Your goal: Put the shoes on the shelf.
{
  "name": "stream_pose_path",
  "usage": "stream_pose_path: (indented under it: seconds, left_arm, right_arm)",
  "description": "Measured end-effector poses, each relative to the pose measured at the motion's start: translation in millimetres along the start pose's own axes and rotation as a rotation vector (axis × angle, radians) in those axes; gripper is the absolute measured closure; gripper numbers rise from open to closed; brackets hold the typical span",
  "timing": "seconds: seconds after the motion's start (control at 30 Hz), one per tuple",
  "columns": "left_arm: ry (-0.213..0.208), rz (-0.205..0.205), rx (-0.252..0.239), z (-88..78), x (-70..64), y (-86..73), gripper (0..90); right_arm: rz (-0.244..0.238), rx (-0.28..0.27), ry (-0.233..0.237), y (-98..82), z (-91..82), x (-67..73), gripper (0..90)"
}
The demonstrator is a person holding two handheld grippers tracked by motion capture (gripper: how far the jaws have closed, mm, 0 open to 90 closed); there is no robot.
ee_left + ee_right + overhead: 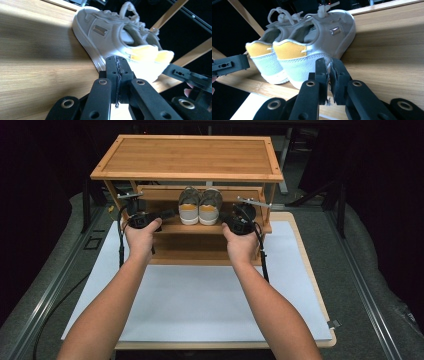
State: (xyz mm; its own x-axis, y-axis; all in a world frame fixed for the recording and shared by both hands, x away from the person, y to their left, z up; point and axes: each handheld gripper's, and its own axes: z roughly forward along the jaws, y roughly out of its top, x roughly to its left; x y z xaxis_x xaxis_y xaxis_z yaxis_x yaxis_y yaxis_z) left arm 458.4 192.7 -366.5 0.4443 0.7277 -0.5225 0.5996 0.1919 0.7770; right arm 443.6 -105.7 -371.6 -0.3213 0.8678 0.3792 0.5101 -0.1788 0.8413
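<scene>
While both forearms reach in from 6 o'clock, each hand holds a hand-held gripper up at the middle shelf point(170, 227) of a wooden shoe rack point(187, 157). That rack stands at the 12 o'clock end of the surface point(200, 300), which carries a white mat.

On the middle shelf sits a pair of shoes point(200, 206), 2 grey sneakers with white soles and yellow heel patches, side by side and touching, heels toward the person.

At roughly 9 o'clock from the pair, the left hand-held gripper point(141, 218) is held near the shelf's front edge. Its own view shows the jaws pressed together with nothing between them, tips point(117, 67) just in front of the nearer shoe's point(117, 40) heel; whether they touch the sole I cannot tell.

At 3 o'clock from the pair, the right hand-held gripper point(240, 220) is held at the same height. Its jaws are nearly together, a thin gap showing at the tips point(329, 66), empty, and close to the heel of the nearer shoe point(312, 47). The other gripper's jaw tip shows at the left edge of that view.
</scene>
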Motion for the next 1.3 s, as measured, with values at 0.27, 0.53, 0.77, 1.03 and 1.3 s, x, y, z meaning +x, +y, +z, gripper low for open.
stream_pose_path:
  seconds: [0.27, 0.53, 0.77, 1.03, 1.3]
  left_arm:
    - [-0.01, 0.015, -0.002, -9.7, -4.9, -1.8, 89.5]
    - [-0.009, 0.043, 0.008, -25.8, -9.1, -10.4, 89.4]
    - [-0.028, 0.075, 0.014, -37.9, -17.2, -18.1, 89.5]
    - [-0.057, 0.123, 0.027, -48.2, -23.3, -31.6, 89.3]
    - [-0.083, 0.147, 0.059, -57.6, -18.5, -56.2, 89.1]
  right_arm:
    - [-0.023, 0.0, 0.009, -0.2, -10.6, 3.1, 83.5]
    - [-0.049, -0.005, 0.02, -1.6, -32.4, 2.3, 83.0]
    - [-0.061, 0.002, 0.047, -11.5, -50.2, 2.0, 82.9]
    - [-0.078, 0.034, 0.092, -24.7, -68.2, -0.1, 82.7]
    - [-0.045, 0.047, 0.126, -45.4, -79.7, -12.0, 83.1]
